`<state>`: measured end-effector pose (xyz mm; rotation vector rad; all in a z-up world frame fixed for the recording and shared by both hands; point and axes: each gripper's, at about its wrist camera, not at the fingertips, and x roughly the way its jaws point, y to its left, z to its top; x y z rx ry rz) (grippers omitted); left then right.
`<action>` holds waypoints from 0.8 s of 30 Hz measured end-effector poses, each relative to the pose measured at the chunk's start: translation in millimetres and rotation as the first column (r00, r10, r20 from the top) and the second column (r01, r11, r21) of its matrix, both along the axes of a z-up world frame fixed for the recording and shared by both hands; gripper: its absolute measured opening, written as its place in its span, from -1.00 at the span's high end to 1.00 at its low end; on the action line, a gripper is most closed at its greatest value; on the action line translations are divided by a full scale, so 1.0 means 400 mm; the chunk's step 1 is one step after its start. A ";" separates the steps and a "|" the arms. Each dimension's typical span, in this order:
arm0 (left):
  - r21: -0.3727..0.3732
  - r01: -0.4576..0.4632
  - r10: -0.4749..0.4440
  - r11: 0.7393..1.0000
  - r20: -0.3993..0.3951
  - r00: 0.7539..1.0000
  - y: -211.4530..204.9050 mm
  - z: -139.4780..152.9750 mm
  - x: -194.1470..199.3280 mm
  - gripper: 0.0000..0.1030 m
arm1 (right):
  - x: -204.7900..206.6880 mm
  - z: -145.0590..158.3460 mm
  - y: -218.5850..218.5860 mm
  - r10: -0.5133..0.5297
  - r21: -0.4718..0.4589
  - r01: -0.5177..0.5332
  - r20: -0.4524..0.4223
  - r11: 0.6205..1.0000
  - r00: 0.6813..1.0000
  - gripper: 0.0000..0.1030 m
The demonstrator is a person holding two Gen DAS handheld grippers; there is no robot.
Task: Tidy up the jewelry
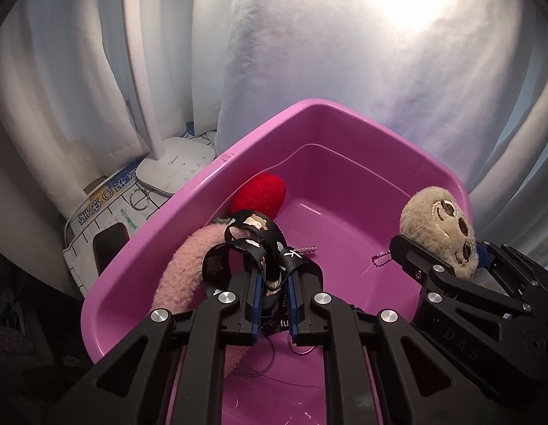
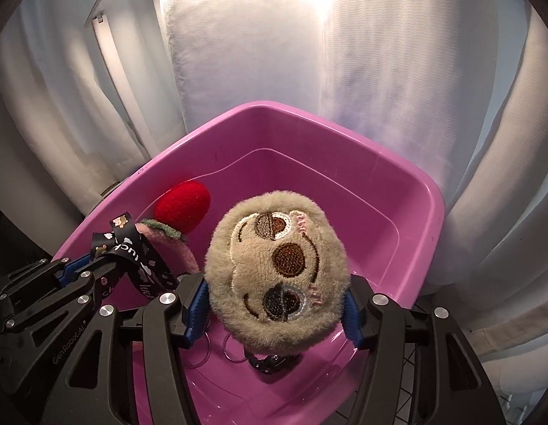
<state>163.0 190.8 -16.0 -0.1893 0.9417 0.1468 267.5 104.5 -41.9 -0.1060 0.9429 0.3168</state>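
Note:
A pink plastic bin (image 1: 203,184) (image 2: 345,124) fills both views. My left gripper (image 1: 274,294) is low over its near left side, open, with a black printed lanyard (image 1: 254,235) (image 2: 139,258) loose between and over its blue pads. Over the near right side, my right gripper (image 2: 274,304) (image 1: 447,258) is shut on a round beige sloth plush charm (image 2: 277,269) (image 1: 440,226), a pad touching each side. A red knitted strawberry (image 1: 259,194) (image 2: 183,209) and a pink fuzzy piece (image 1: 178,276) lie against the left wall. Metal key rings (image 2: 203,350) rest on the floor.
A white desk lamp (image 1: 171,170) stands left of the bin on a printed mat, with a dark phone (image 1: 109,244) and a loose metal ring (image 1: 138,198) beside it. White curtains (image 2: 380,53) hang close behind and to the right.

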 end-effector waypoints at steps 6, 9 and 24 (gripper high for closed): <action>0.056 -0.049 0.047 0.997 0.033 0.998 0.015 0.019 -0.021 -0.57 | 0.025 -0.019 0.015 -0.041 -0.031 0.040 -0.017 0.999 0.999 -0.20; 0.051 -0.055 0.053 0.997 0.040 0.998 0.026 0.028 -0.029 -0.79 | 0.030 -0.023 0.010 -0.055 -0.022 0.055 -0.020 0.998 0.998 -0.27; 0.034 -0.086 0.086 0.996 0.017 0.996 0.038 0.036 -0.058 -0.88 | -0.039 0.017 -0.006 -0.081 -0.037 0.081 0.010 0.996 0.997 -0.27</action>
